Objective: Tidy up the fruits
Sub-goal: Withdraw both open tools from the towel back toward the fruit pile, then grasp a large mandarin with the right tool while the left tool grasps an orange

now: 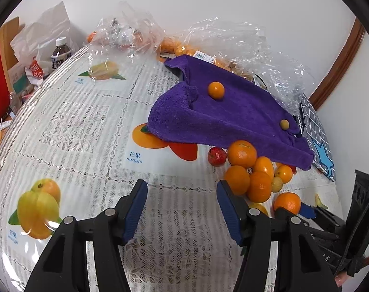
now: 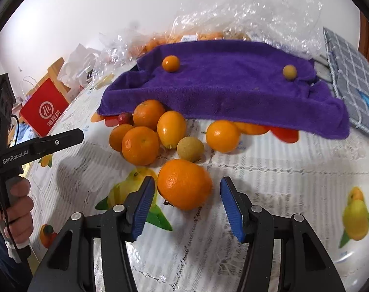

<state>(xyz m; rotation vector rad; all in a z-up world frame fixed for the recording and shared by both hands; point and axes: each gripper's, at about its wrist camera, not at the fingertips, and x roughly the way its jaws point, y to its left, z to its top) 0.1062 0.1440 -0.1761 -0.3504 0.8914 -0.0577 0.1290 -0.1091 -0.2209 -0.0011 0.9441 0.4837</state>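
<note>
Right gripper (image 2: 188, 204) agape, straddling orange (image 2: 184, 183) at lower centre, not yet pinching; left gripper (image 1: 182, 209) agape, empty, farther off.

Two small fruits (image 2: 171, 63) are seen on the towel (image 2: 228, 85); before it a fruit cluster (image 2: 157, 133) is spread on the tabletop (image 2: 281, 170) — plastic bags (image 2: 245, 12) behind.

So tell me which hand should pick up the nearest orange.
Right. The right gripper is open with the nearest orange just ahead between its fingers. The left gripper faces bare tablecloth, the fruit pile off to its side.
</note>
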